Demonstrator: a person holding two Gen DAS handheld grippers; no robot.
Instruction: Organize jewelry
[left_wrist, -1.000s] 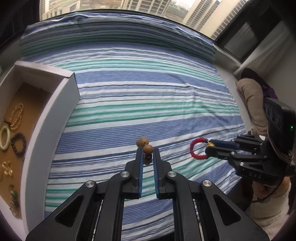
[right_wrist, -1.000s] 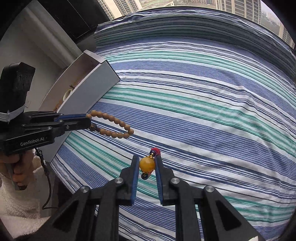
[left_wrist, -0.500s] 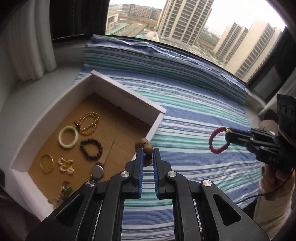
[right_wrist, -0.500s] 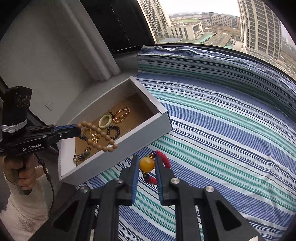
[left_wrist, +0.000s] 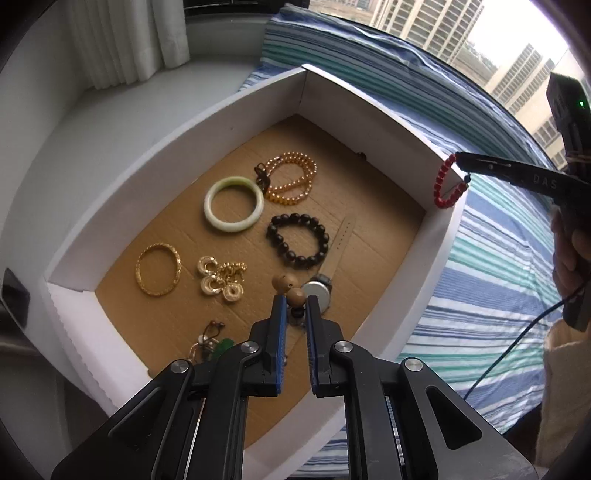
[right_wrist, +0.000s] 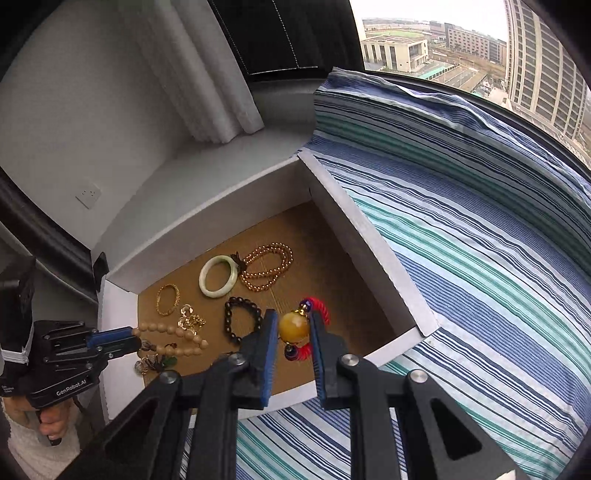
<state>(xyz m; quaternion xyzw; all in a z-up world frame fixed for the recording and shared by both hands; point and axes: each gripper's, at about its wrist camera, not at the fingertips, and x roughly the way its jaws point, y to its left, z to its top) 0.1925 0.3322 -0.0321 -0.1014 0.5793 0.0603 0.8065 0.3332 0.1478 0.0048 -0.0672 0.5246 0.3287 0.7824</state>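
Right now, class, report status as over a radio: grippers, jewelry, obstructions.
Left gripper shut on wooden bead bracelet, over the box. Right gripper shut on red bracelet, above box corner. Watch and dark bead bracelet below.

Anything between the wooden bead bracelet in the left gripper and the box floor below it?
The wooden bead bracelet in the left gripper hangs over the box; the silver watch and green-stone piece lie beneath, bare cardboard beside them.

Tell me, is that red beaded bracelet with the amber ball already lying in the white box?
Not yet. The red beaded bracelet hangs above the white box, its amber ball pinched by the right gripper.
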